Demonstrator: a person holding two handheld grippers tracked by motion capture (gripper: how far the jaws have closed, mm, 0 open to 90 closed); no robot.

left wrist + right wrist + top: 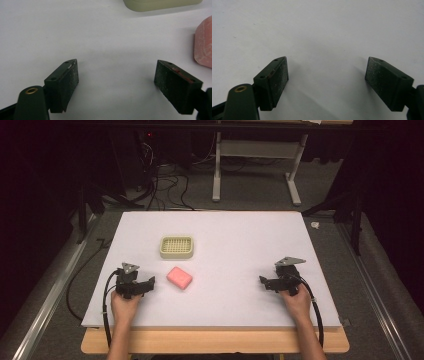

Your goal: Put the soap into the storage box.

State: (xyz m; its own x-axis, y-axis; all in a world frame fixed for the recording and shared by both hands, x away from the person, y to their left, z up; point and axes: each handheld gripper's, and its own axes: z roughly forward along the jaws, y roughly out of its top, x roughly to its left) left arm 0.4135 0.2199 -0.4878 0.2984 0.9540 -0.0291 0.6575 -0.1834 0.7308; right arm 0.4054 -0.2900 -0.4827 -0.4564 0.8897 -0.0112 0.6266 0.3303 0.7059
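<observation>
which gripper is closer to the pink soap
The left gripper: the pink soap lies just past its open jaws, its edge showing in the left gripper view. The right gripper sits far across the table.

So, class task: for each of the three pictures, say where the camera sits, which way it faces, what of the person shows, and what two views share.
High view: above the person's side, looking forward and down on the white table; both forearms, left hand-held gripper and right hand-held gripper show.
Left gripper view: rides that gripper, looking along its open jaws.
Right gripper view: rides its gripper, facing bare tabletop.
Shared: pink soap bar and cream soap dish appear in high and left views.
</observation>
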